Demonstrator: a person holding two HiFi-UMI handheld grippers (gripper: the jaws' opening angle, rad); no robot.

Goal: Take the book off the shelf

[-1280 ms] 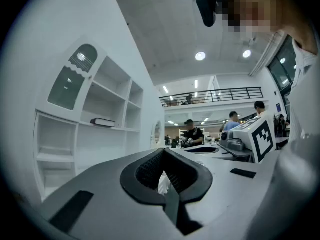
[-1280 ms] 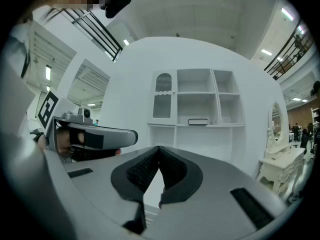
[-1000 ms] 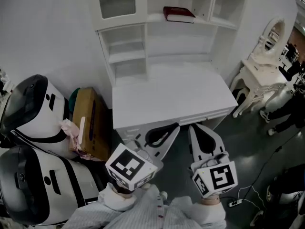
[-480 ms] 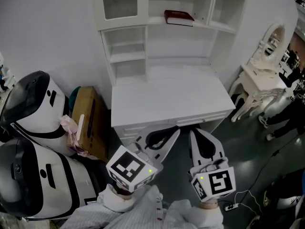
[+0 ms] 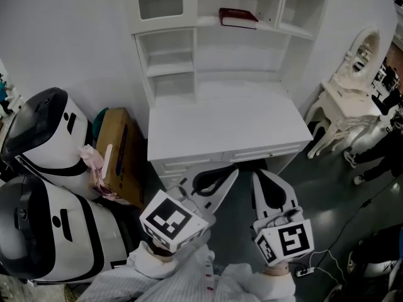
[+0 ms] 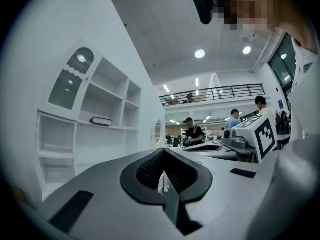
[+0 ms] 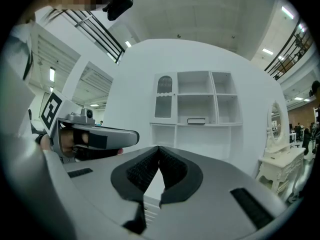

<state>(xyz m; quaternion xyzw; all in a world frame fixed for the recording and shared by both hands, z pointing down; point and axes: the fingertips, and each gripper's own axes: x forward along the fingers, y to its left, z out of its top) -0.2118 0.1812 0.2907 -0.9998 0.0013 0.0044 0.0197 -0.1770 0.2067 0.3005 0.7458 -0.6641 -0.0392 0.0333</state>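
White desk (image 5: 227, 121) against a pale wall (image 5: 69, 36), book (image 5: 238, 17) on its shelf (image 5: 208, 22); left claw (image 5: 232, 170) and right claw (image 5: 257, 176) closed, empty.

Dark red book (image 5: 238, 17). White shelf (image 5: 167, 39) and white desk (image 5: 220, 128). Brown cardboard box (image 5: 119, 159). Dark grey floor (image 5: 327, 194). Left gripper (image 5: 233, 170) and right gripper (image 5: 256, 173) are pale grey, with black-and-white square-marker cubes.
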